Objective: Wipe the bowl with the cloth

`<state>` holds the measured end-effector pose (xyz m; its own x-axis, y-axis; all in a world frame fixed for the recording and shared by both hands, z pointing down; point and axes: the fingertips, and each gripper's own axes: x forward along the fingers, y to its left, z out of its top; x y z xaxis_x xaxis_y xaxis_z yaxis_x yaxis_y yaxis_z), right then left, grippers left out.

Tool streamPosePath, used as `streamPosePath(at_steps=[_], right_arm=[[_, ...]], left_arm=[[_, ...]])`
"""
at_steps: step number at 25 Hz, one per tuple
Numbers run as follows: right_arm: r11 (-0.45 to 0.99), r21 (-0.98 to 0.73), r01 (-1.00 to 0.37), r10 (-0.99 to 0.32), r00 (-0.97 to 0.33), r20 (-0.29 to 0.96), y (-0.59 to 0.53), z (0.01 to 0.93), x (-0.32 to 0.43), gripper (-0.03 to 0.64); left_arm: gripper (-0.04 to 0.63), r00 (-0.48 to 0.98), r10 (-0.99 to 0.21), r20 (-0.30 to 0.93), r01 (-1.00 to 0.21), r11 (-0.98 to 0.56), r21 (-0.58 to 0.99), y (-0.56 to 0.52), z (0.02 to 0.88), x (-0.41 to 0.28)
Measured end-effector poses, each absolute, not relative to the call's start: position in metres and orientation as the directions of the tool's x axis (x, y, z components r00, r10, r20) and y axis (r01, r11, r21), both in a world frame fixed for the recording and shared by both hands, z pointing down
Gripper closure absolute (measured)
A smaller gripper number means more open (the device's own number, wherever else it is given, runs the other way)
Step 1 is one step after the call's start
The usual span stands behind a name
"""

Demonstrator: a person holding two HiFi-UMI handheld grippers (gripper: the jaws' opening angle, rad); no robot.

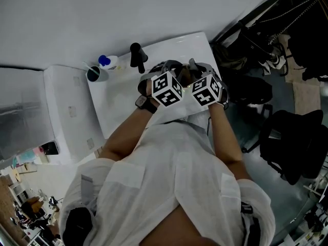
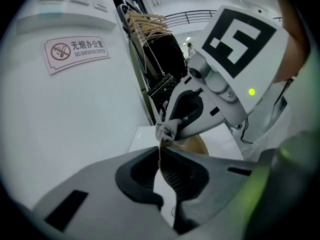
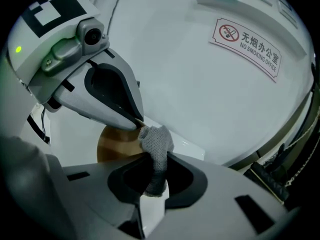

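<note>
- Left gripper [image 2: 160,149]: jaws closed on the thin rim of the brown wooden bowl [image 2: 192,145], which it holds on edge.
- Right gripper [image 3: 161,156]: jaws clamped on a bunched grey cloth [image 3: 156,141]. The cloth's upper end sticks out past the fingertips and meets the bowl's rim just beside the left gripper's tips.
- Bowl: between the two facing grippers, over the right half of the white table [image 1: 123,101]. Whether it rests on the table cannot be told.
- Far left corner of the table: a cup with a straw [image 1: 96,74], a blue-capped bottle [image 1: 108,61] and, near them, an upright black object [image 1: 136,57].
- Wall behind: a no-smoking sign [image 3: 247,46].
</note>
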<state>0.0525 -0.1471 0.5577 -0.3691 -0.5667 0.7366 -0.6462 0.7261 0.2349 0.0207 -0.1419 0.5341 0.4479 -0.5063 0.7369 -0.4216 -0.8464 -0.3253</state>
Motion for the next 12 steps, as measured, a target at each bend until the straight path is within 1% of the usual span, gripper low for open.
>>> streamPosePath(at_steps=[2,5,7,9,12], right_arm=[[0.752,0.245,-0.612,-0.554,-0.387,0.737,-0.146,0.559,0.049,0.541],[0.801,0.289,-0.524,-0.533,-0.404,0.743,-0.143,0.56,0.038,0.535],[0.817,0.311,-0.486,-0.526,-0.407,0.747,-0.143,0.561,0.033,0.535],[0.808,0.281,-0.518,-0.531,-0.433,0.729,-0.146,0.558,0.031,0.537],[0.758,0.159,-0.633,-0.555,-0.497,0.667,-0.153,0.548,0.033,0.538]], left_arm=[[0.577,0.446,-0.487,0.751,-0.39,-0.861,-0.327,-0.14,0.536,0.022],[0.578,0.436,-0.455,0.777,-0.327,-0.884,-0.334,-0.135,0.541,0.024],[0.578,0.434,-0.447,0.782,-0.313,-0.889,-0.334,-0.134,0.54,0.023],[0.578,0.45,-0.457,0.767,-0.34,-0.882,-0.326,-0.137,0.535,0.022],[0.578,0.483,-0.498,0.72,-0.414,-0.855,-0.313,-0.145,0.523,0.018]])
